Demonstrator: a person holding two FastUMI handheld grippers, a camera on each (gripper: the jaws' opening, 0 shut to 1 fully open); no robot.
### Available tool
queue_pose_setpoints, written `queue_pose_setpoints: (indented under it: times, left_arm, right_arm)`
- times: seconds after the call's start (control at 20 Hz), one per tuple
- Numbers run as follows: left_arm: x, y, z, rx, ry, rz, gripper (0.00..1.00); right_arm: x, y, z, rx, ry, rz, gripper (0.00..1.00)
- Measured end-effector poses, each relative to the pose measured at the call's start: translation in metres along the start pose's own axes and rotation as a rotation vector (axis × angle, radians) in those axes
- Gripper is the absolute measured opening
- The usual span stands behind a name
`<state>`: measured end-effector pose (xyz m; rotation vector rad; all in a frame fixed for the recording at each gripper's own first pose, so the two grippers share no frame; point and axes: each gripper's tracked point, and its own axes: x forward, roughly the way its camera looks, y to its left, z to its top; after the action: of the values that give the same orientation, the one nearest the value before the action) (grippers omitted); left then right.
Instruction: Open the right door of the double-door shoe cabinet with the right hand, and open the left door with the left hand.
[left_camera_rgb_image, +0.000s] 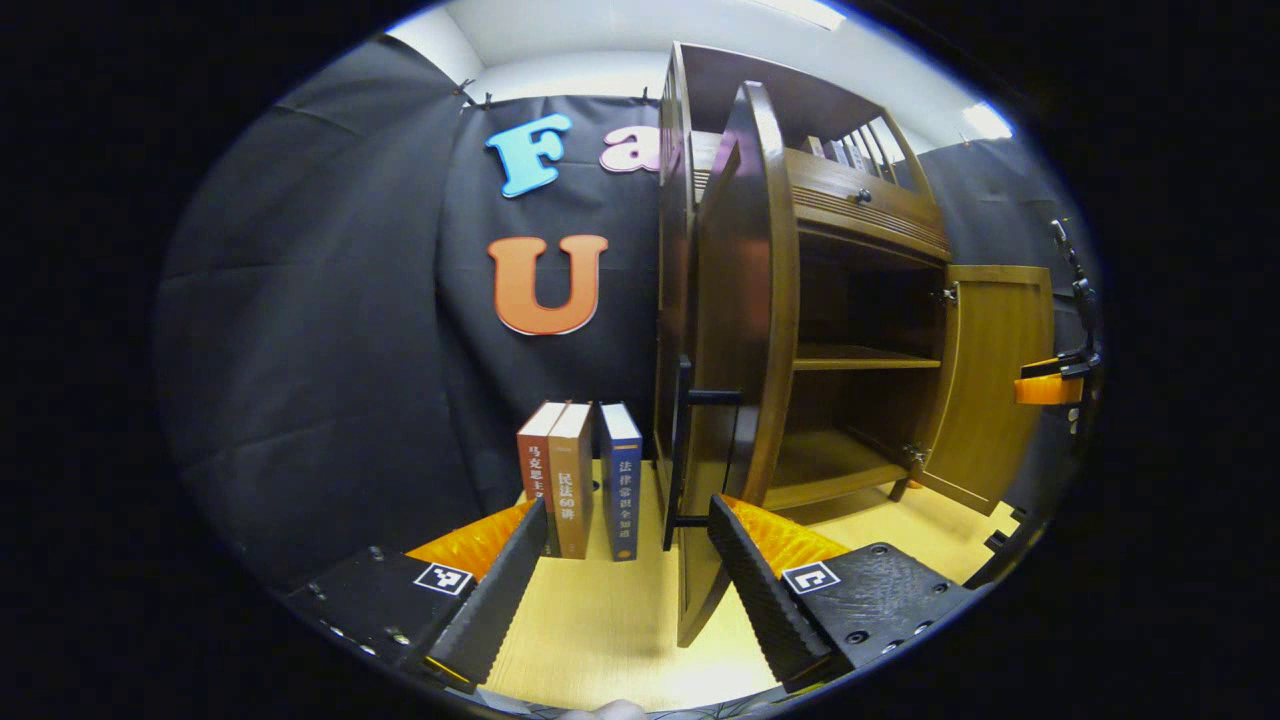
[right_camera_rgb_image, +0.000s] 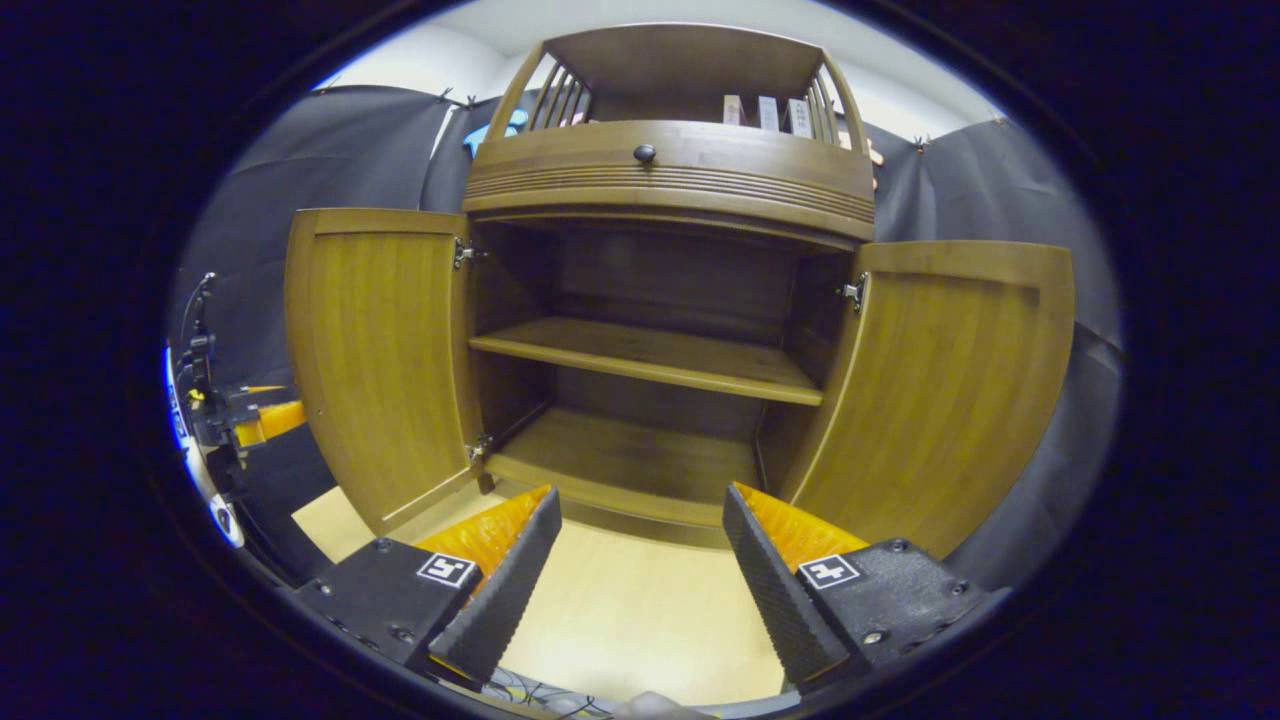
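Both doors of the shoe cabinet (right_camera_rgb_image: 668, 300) stand open; the task looks essentially done.

In the right gripper view the left door (right_camera_rgb_image: 375, 365) and right door (right_camera_rgb_image: 940, 390) are swung wide, baring two empty shelves. The right tongs (right_camera_rgb_image: 640, 575) are spread and hold nothing, facing the cabinet from the table (right_camera_rgb_image: 640, 620). The left tongs (left_camera_rgb_image: 628, 575) are also spread, just short of the left door's black handle (left_camera_rgb_image: 684, 450), beside three standing books (left_camera_rgb_image: 580, 480). Nothing seems left but to draw back.

Black cloth wall (left_camera_rgb_image: 330, 330) (ceiling lit).
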<state>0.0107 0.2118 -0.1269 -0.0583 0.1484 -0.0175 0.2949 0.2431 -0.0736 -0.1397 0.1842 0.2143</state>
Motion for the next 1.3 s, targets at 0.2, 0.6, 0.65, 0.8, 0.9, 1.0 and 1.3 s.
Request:
queue_pose_setpoints:
  times: [0.2, 0.6, 0.65, 0.8, 0.9, 1.0, 1.3]
  left_arm:
    - [-0.016, -0.023, 0.038, 0.012, -0.056, 0.050, 0.95]
    - [-0.012, -0.104, 0.104, -0.011, -0.152, 0.032, 0.95]
    - [-0.008, -0.115, 0.106, -0.004, -0.156, 0.029, 0.95]
    - [0.007, -0.153, 0.106, 0.015, -0.145, -0.002, 0.95]
    - [0.016, -0.179, 0.103, 0.004, -0.133, -0.054, 0.95]
    - [0.024, -0.196, 0.100, 0.009, -0.126, -0.086, 1.00]
    - [0.039, -0.235, 0.084, 0.038, -0.081, -0.147, 0.95]
  right_arm:
    - [0.000, -0.005, 0.006, 0.009, -0.013, -0.005, 1.00]
    - [-0.011, -0.022, 0.020, 0.037, -0.051, -0.029, 1.00]
    - [-0.013, -0.026, 0.021, 0.044, -0.058, -0.040, 1.00]
    - [-0.018, -0.043, 0.026, 0.072, -0.076, -0.082, 1.00]
    - [-0.023, -0.056, 0.027, 0.089, -0.086, -0.116, 1.00]
    - [-0.028, -0.068, 0.027, 0.110, -0.093, -0.148, 1.00]
    - [-0.035, -0.090, 0.015, 0.135, -0.080, -0.220, 1.00]
